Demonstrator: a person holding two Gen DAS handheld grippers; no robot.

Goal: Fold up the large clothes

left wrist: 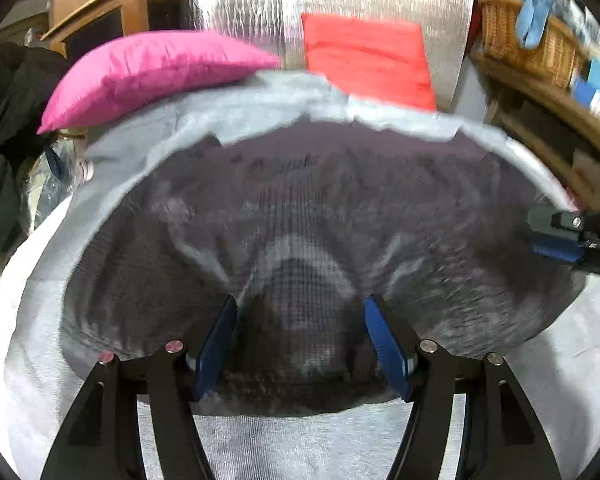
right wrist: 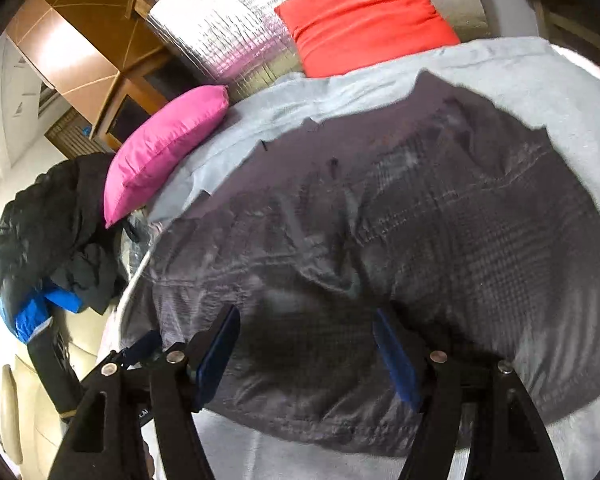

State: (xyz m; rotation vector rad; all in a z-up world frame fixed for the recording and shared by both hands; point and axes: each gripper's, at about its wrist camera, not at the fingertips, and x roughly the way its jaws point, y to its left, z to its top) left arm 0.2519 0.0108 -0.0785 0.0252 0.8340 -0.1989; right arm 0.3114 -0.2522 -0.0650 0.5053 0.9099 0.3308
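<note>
A dark checked garment (left wrist: 300,216) is spread flat over a pale grey cover (left wrist: 260,96) on what appears to be a bed, with its near hem lying just in front of both tools. It seems to have been laid out wide so that the edges can be picked up and brought over for a fold.

The left tool (left wrist: 300,344) is held above the near hem with its blue pads apart; cloth is seen between them, but no pinch is visible, so it is judged released. The right tool (right wrist: 308,352) is likewise poised over the hem further along, its pads apart and nothing clamped. In the left wrist view the right tool is also seen at the far right edge.

Beyond the garment, a pink cushion (right wrist: 164,148) and a red cushion (right wrist: 364,16) are propped against a silvery quilted panel (right wrist: 220,28). A heap of dark clothing (right wrist: 52,232) with a blue patch is piled off the side of the bed, and a wicker basket (left wrist: 532,44) stands behind. The cushions are near the far edge and could hinder a fold carried that way.
</note>
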